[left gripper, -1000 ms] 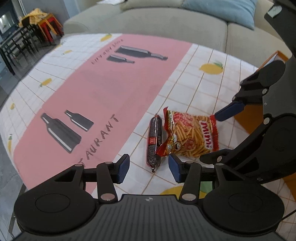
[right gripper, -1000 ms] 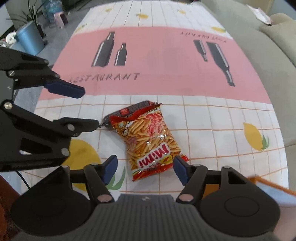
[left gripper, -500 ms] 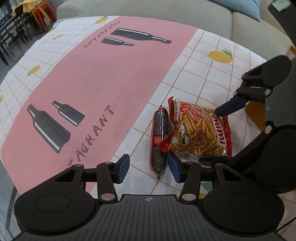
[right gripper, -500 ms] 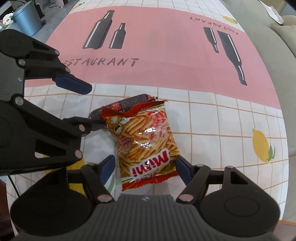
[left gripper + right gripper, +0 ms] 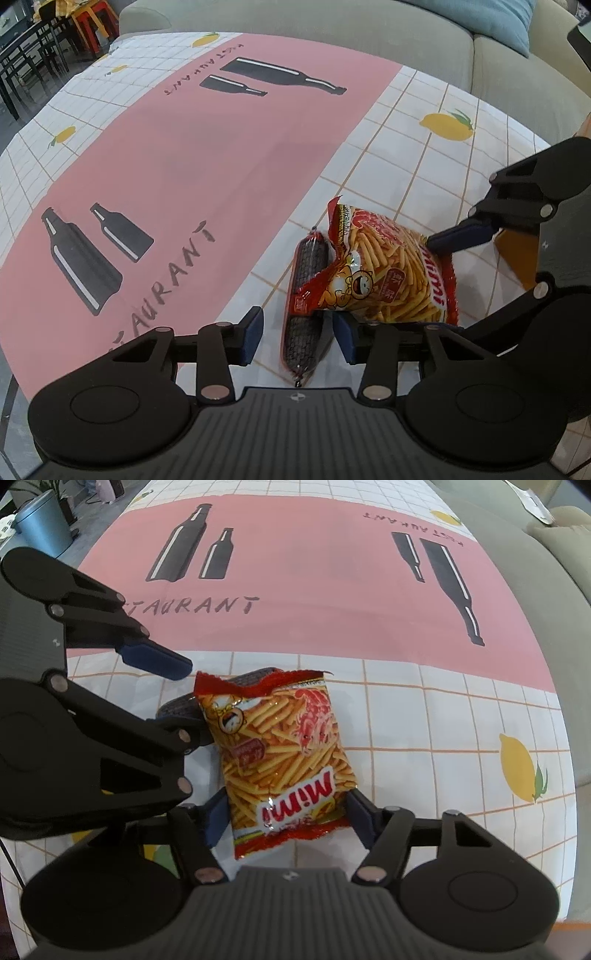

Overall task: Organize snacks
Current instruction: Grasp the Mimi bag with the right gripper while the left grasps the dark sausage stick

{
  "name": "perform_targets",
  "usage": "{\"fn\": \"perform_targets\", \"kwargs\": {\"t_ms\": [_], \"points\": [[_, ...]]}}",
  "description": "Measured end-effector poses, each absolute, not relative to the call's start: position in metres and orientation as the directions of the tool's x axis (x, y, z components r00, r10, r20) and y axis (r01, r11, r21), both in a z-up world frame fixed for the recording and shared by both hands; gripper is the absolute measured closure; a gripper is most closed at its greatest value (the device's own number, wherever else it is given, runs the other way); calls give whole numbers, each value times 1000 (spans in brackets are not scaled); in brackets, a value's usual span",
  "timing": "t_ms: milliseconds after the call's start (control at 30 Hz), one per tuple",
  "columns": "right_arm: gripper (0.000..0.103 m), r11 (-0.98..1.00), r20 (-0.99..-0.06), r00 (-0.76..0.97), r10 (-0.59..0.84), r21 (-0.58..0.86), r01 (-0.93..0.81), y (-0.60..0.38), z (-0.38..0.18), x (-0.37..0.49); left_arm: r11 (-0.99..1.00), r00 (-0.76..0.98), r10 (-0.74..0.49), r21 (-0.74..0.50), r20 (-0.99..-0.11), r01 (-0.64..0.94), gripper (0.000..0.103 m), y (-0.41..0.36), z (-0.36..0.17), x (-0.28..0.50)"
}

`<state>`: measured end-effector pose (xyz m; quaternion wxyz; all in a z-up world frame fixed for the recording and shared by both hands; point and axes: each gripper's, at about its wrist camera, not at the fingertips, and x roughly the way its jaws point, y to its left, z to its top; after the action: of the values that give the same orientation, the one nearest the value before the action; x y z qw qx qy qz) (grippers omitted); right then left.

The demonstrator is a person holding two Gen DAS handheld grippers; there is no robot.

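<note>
A dark sausage (image 5: 306,295) in clear wrap with a red label lies on the tablecloth, tucked against a red and yellow Mimi snack-stick bag (image 5: 391,280). My left gripper (image 5: 298,338) straddles the sausage's near end. Its jaws are closing, and a gap still shows beside the left pad. In the right wrist view the bag (image 5: 280,753) lies lengthwise between the fingers of my right gripper (image 5: 288,819). These jaws are closing too, with the pads at the bag's lower edges and no dent in it. The bag hides most of the sausage (image 5: 181,709) here, and the left gripper's blue fingertip (image 5: 155,661) hangs above it.
The cloth has a pink panel (image 5: 184,155) with printed bottles and a white grid with lemons. An orange box edge (image 5: 517,254) sits just right of the snacks, behind the right gripper's finger (image 5: 461,234). A grey sofa (image 5: 332,26) runs along the far table edge, and a blue-grey bin (image 5: 40,520) stands on the floor.
Both grippers have sunk toward the table and now sit around their snacks. Both pairs of jaws have narrowed. The sausage and the bag have not moved.
</note>
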<state>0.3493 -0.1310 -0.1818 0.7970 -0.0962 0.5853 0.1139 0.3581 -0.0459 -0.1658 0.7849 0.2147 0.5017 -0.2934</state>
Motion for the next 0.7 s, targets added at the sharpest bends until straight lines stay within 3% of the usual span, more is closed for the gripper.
{"fn": "perform_targets", "kwargs": {"t_ms": [300, 533, 700], "points": [[61, 965, -957, 285, 50, -28, -262, -135, -177, 347, 715, 310, -281, 17, -908, 699, 53, -51, -163, 355], [64, 972, -956, 287, 64, -6, -235, -145, -176, 343, 698, 312, -308, 9, -899, 716, 52, -41, -162, 351], [65, 983, -954, 288, 84, 32, -181, -151, -174, 341, 735, 353, -229, 77, -907, 673, 55, -47, -168, 358]]}}
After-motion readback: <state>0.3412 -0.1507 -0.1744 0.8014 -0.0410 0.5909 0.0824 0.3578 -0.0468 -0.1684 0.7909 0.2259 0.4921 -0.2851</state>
